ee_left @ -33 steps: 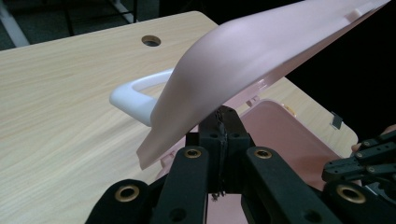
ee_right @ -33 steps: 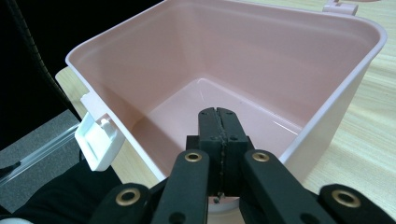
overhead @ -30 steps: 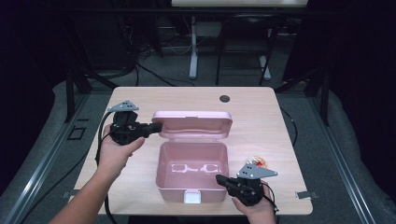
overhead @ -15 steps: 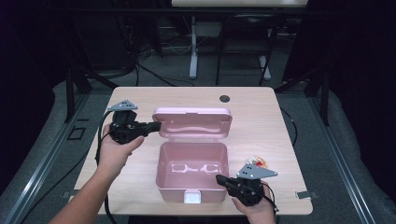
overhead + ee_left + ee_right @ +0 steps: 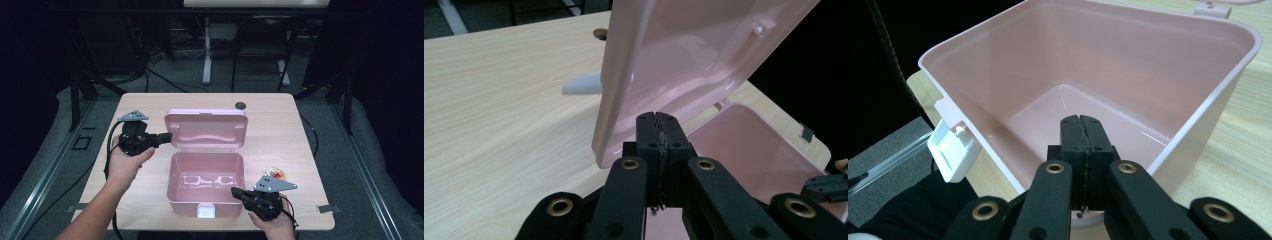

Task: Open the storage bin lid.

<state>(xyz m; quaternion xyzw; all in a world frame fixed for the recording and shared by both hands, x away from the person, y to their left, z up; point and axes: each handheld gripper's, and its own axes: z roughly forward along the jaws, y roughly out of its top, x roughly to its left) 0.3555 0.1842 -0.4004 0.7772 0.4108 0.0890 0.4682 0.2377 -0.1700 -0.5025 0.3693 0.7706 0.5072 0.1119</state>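
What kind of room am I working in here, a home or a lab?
Probably a lab or test room: a bare wooden table ringed by dark curtains, loose cables on the grey floor, and metal rails beside it. On the table stands an open pink box.

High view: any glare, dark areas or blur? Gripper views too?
High view: table evenly lit, surroundings nearly black, soft sheen on the pink box floor. Left gripper view: lid bright and sharp, black beyond the table edge at right. Right gripper view: mild highlights inside the box, white latch sharp, jaw bases slightly soft.

Wooden table (image 5: 280, 125), perhaps a wrapped sweet (image 5: 275, 174).
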